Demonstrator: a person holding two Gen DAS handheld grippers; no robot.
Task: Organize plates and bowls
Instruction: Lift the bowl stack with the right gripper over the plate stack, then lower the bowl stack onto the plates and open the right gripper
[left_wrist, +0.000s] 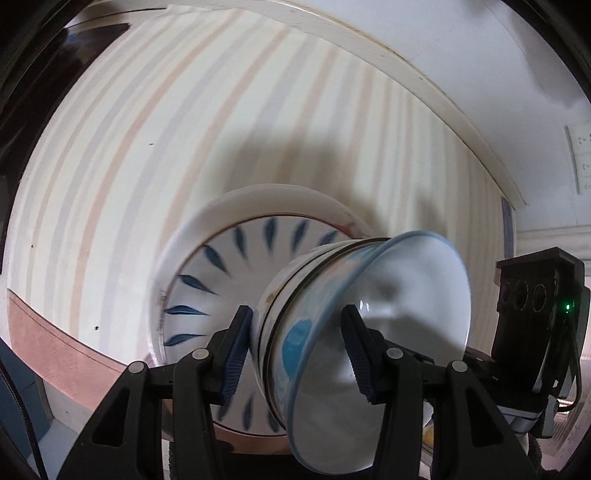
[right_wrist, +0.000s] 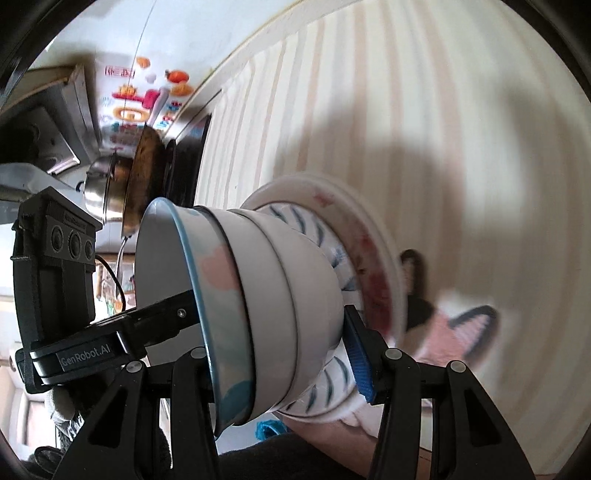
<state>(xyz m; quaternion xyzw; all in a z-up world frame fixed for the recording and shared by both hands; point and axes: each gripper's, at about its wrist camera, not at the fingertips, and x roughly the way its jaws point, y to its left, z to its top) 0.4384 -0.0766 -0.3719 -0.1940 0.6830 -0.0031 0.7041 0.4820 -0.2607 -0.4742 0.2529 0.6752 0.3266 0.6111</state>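
Ceramic stack, mixed: a blue-rimmed bowl (left_wrist: 373, 332) is nesting on top of plain white bowls (right_wrist: 291, 295), which are sitting in a blue-leaf dish (left_wrist: 229, 273), all riding on a wide white plate (right_wrist: 373, 236) with red marks. The whole stack is hanging in the air above the striped tabletop (left_wrist: 184, 110), seemingly tipped, near both cameras.

Left gripper (left_wrist: 297, 350): fingers are clamping the stack, one pad against the white bowls' wall and the other inside the blue-rimmed bowl.

Right gripper (right_wrist: 273, 354): fingers are clamping the opposite side; the right pad is pressing at the foot of the white bowls, while the left one is hidden behind the blue-rimmed bowl.

Risks, as judged:
- Plate and leaf dish are appearing to lie outside either pinch; if so, a tilt or jolt could be sliding them off the bottom.
- Nested glazed bowls may be slipping against each other if the two hands are drifting apart or rolling unevenly.
- Blur is suggesting quick travel; a sudden stop could be shaking the stack loose.

Surroundings:
- Steel pot (right_wrist: 107, 184) and dark pan (right_wrist: 144, 177) are standing at the far left end, beside a stove.
- Pink cat-shaped item (right_wrist: 458, 332), possibly a slipper, is lying below the stack at near right.
- Wall socket (left_wrist: 580, 155) is showing at far right.
- Nothing else is visibly standing on the striped surface.
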